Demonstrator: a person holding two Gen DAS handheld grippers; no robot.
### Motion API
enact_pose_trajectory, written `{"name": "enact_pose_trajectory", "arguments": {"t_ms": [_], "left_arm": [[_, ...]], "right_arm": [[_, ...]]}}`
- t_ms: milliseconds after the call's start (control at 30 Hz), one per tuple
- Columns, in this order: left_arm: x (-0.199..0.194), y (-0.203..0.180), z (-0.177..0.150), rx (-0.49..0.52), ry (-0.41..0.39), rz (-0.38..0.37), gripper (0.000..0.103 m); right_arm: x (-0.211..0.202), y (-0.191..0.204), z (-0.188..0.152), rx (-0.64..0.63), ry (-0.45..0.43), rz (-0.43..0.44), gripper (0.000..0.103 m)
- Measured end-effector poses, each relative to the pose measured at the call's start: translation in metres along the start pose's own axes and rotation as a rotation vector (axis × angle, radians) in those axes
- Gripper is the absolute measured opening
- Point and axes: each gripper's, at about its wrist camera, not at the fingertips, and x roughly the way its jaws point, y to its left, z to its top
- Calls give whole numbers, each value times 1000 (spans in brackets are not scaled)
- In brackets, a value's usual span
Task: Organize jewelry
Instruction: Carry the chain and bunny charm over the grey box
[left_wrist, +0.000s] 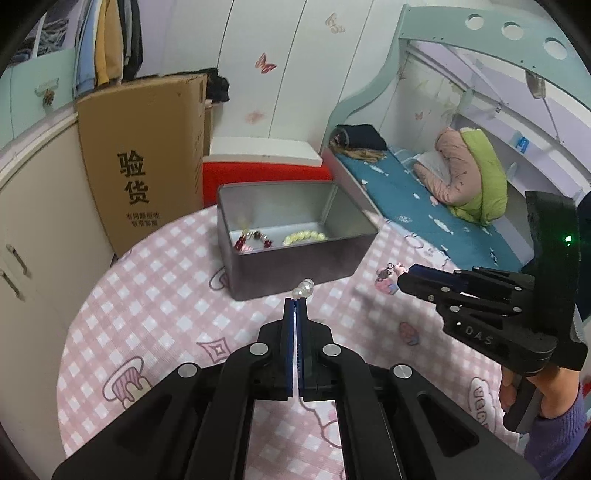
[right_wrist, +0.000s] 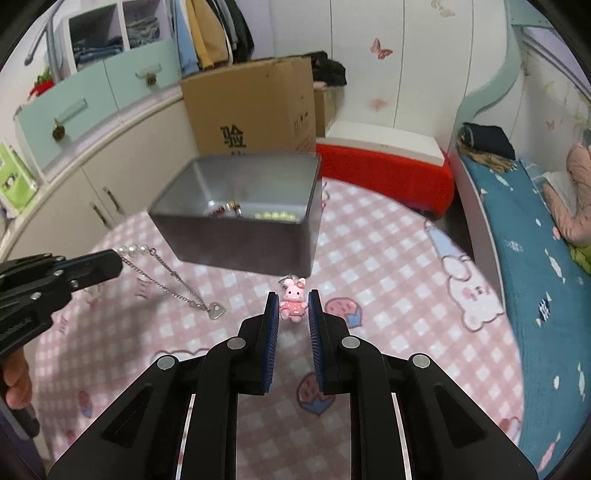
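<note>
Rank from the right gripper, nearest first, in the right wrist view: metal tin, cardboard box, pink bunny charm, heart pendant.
1. Pink bunny charm, between the right gripper fingers.
2. Heart pendant, on the tablecloth to the left, at the end of the chain.
3. Metal tin, ahead on the table.
4. Cardboard box, behind the tin by the cabinets.

So the pearl necklace (right_wrist: 173, 280) dangled by its pearl end, thin chain and heart pendant trailing down. Pink bunny charm (right_wrist: 293, 299) sat upright. Grey tin (right_wrist: 240, 236) already held red beads (left_wrist: 255, 238) and a cream bracelet (left_wrist: 304, 237).
</note>
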Motion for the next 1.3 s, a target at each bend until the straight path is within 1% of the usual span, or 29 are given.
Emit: {"name": "enact_pose_trajectory", "arguments": {"t_ms": [233, 433, 667, 800, 967, 1033, 1300], "left_arm": [[-27, -14, 13, 47, -56, -16, 0], [-54, -23, 40, 86, -123, -39, 0], [-69, -38, 74, 141, -172, -8, 0], [-68, -39, 93, 149, -188, 13, 0], [-57, -31, 113, 137, -189, 24, 0], [-47, -27, 118, 132, -179, 28, 0], [11, -5, 115, 107, -55, 34, 0]], "right_arm": [[-38, 1, 9, 8, -65, -3, 17], [-59, 0, 21, 15, -107, -9, 17], [-67, -1, 37, 23, -135, 0, 17], [-64, 0, 46, 27, -142, 5, 17], [-55, -1, 57, 37, -146, 18, 17], [-50, -1, 62, 41, -145, 22, 17], [-22, 0, 73, 58, -122, 49, 17]]}}
